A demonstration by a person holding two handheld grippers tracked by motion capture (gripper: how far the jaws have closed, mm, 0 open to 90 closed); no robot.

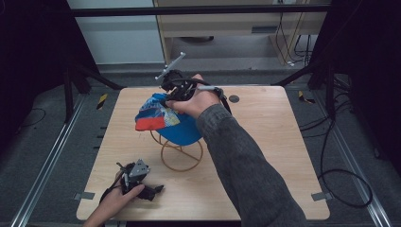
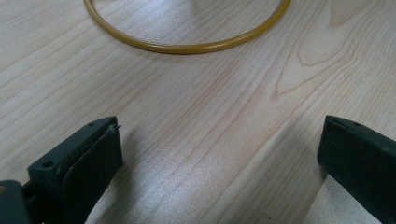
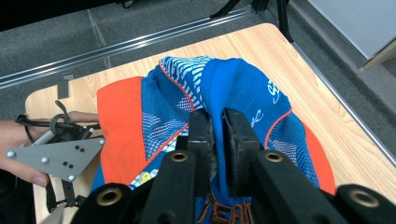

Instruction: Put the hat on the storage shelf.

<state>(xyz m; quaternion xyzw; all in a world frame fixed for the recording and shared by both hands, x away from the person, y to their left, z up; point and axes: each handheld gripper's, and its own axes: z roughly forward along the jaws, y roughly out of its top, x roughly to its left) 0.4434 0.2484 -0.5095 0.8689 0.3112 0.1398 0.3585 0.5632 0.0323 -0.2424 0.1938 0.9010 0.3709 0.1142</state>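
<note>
While our right gripper (image 3: 218, 128) pinches a fold of the cap (image 3: 233, 88) between its narrow jaws, the cloth bunches up into a ridge right at the pads, and a thin slit of fabric shows between them. We see the cap (image 1: 168, 120) sitting on top of the stand (image 1: 182, 153), a yellow wire thing with a ring at its foot, and the stand is our landmark near the middle of the table (image 1: 269, 142). Above the stand, our right hand (image 1: 196, 99) comes over the cap from the far side, with the right gripper (image 1: 172, 92) pointing back down at the crown. The orange brim hangs off the stand's left side. Left of the stand and nearer to us, our left gripper (image 1: 156, 189) rests low on the wood with our left hand (image 1: 116, 201) around it. Its jaws stand wide apart with bare table (image 2: 210, 154) between them, holding nothing, and the stand's ring (image 2: 187, 46) lies just ahead of them. Both jaws cast shadows on the wood beside them.
</note>
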